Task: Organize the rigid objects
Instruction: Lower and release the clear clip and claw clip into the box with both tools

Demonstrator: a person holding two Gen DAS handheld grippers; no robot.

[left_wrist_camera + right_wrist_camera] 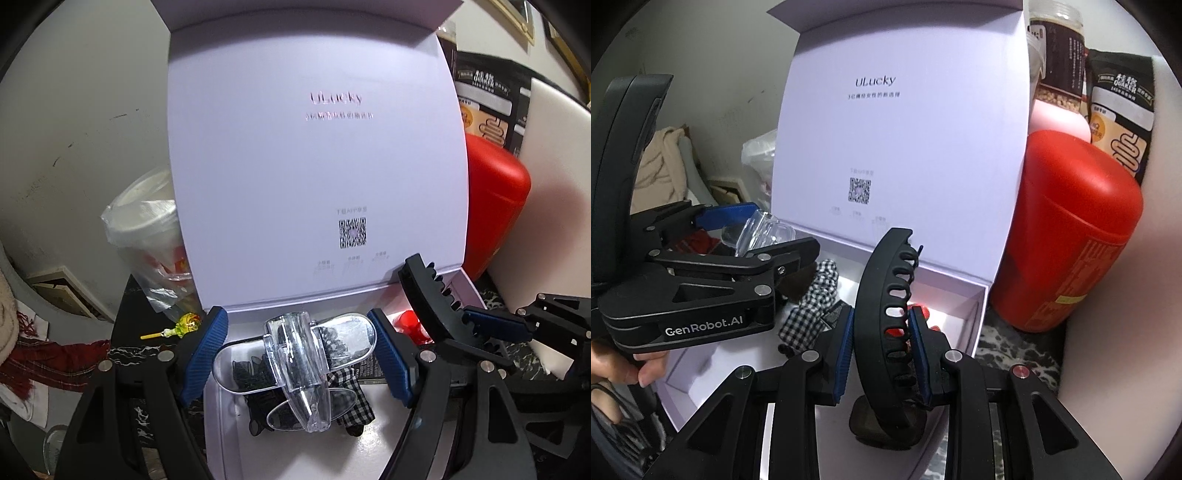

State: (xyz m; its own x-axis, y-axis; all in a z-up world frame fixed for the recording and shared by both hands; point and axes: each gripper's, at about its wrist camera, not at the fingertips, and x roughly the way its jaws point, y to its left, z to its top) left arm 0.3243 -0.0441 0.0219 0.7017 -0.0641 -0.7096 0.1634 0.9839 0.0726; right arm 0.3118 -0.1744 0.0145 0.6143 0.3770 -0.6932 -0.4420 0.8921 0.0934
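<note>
Black right gripper tilts downward over the box, jaws clamping a black clip.

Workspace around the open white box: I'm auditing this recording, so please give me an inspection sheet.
Surface: dark marbled tabletop, mostly covered.
Job's things: white box open, lid upright; clear hair clip and black hair clip over it; checked fabric piece and a red item inside.
Clutter: red container, oats bag, jar, bagged cup, lollipop.
Grippers: left hand-held gripper shut on the clear hair clip across its wide wings; right hand-held gripper shut on the black hair clip.
Cables: nothing seen.
Surroundings: scuffed wall; red plaid cloth at left.
</note>
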